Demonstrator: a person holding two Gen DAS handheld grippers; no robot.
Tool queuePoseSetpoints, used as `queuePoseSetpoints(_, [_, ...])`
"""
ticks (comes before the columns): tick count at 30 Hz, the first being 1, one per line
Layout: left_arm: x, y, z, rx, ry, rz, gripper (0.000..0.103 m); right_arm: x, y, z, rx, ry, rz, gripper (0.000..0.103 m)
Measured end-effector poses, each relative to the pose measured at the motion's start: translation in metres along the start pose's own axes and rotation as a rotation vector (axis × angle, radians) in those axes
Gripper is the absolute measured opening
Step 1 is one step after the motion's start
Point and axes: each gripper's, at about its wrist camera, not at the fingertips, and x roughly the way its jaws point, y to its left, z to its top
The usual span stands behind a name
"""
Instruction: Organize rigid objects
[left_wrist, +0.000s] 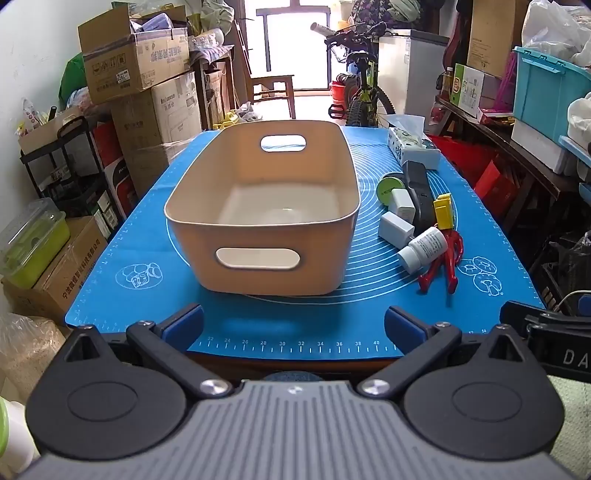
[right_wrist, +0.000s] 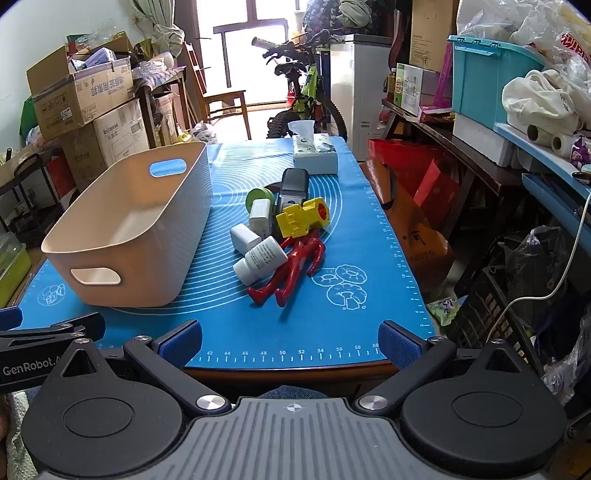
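Note:
An empty beige bin (left_wrist: 207, 236) (right_wrist: 110, 236) stands on the blue mat (left_wrist: 147, 236) (right_wrist: 362, 258). To its right lies a pile: a white pill bottle (left_wrist: 423, 248) (right_wrist: 262, 260), a red figure (left_wrist: 448, 258) (right_wrist: 295, 267), a yellow toy (left_wrist: 443, 210) (right_wrist: 303, 218), two white adapters (left_wrist: 395, 229) (right_wrist: 244, 237), a green tape roll (left_wrist: 389, 186) (right_wrist: 258, 196) and a dark grey device (left_wrist: 419, 188) (right_wrist: 293, 184). My left gripper (left_wrist: 293, 326) is open and empty at the mat's near edge, before the bin. My right gripper (right_wrist: 291, 341) is open and empty, before the pile.
A tissue box (left_wrist: 410, 146) (right_wrist: 314, 153) sits at the mat's far right. Cardboard boxes (left_wrist: 136, 62) are stacked left of the table. A bicycle (right_wrist: 303, 96) stands behind it. Shelves with a teal crate (right_wrist: 487, 77) run along the right.

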Motion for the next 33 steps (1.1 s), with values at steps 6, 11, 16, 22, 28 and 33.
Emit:
queuePoseSetpoints(6, [0.0007,0.0012,0.0002,0.005,-0.002,0.000,0.103,0.0001,0.0003,0.0001,-0.002,0.000,-0.002,0.100])
queuePoseSetpoints(11, [0.0000,0.0000,-0.0001,0.004,-0.002,0.004,0.103,0.0001,0.0004,0.0001,-0.002,0.000,-0.002,0.100])
queuePoseSetpoints(16, [0.0000,-0.0001,-0.0001,0.003,-0.002,0.004,0.103,0.0002,0.0004,0.0000,-0.001,0.000,-0.001,0.100])
queuePoseSetpoints(22, [0.0000,-0.0001,-0.0002,0.004,-0.002,0.005,0.103,0.0002,0.0006,0.0000,-0.001,0.000,-0.001,0.100])
queuePoseSetpoints(28, [0.0000,-0.0002,-0.0002,0.006,-0.001,0.006,0.103,0.0002,0.0007,0.0002,-0.001,0.000,-0.001,0.100])
queuePoseSetpoints(33, [0.0001,-0.0001,-0.0002,0.006,0.000,0.006,0.103,0.0003,0.0004,0.0004,0.000,0.000,-0.001,0.100])
